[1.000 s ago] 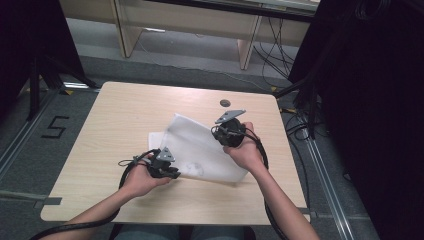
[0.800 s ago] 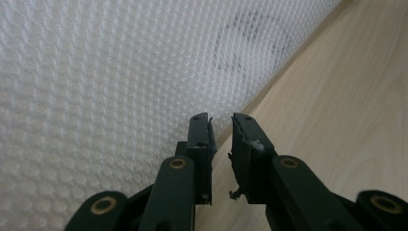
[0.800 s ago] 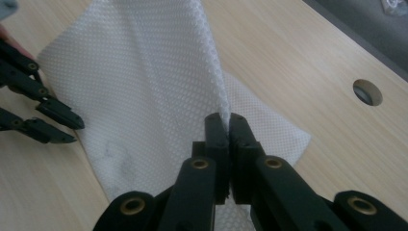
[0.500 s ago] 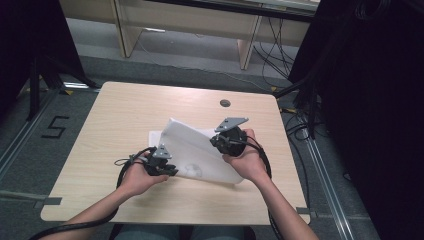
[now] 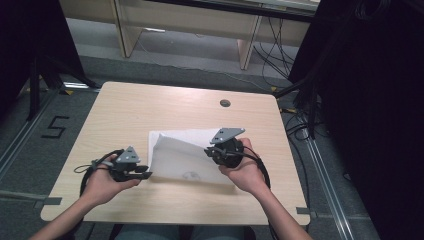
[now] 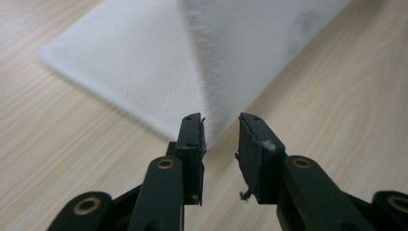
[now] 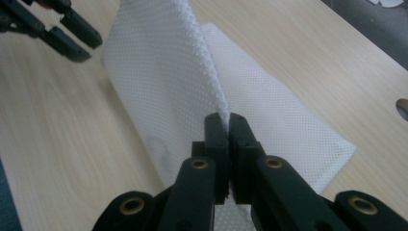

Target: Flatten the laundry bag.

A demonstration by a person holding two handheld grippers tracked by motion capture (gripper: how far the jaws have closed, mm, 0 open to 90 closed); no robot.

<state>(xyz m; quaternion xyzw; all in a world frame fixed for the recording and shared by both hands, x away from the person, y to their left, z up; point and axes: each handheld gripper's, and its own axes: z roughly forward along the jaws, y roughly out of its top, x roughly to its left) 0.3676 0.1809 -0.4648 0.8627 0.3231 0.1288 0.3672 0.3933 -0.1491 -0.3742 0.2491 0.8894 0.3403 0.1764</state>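
A white mesh cloth [image 5: 180, 156] lies partly folded on the wooden table [image 5: 150, 110]. My right gripper [image 5: 209, 150] is shut on the cloth's raised right edge and holds that fold up off the lower layer [image 7: 288, 125]. In the right gripper view its jaws [image 7: 226, 118] pinch the mesh [image 7: 159, 82]. My left gripper [image 5: 146, 175] sits just left of the cloth's near left corner. Its jaws have just been opening, and they stand apart [image 6: 221, 122] with the cloth's corner [image 6: 144, 57] just ahead of the tips, not pressed.
A round cable hole [image 5: 225, 103] sits in the table near its far edge. Table legs and cables stand on the floor beyond. Dark curtains hang at both sides. Bare wood surrounds the cloth on every side.
The left gripper has let go of the cloth and drawn back to the left. The right gripper carried its edge toward the near side, and the lifted cloth has sunk lower.
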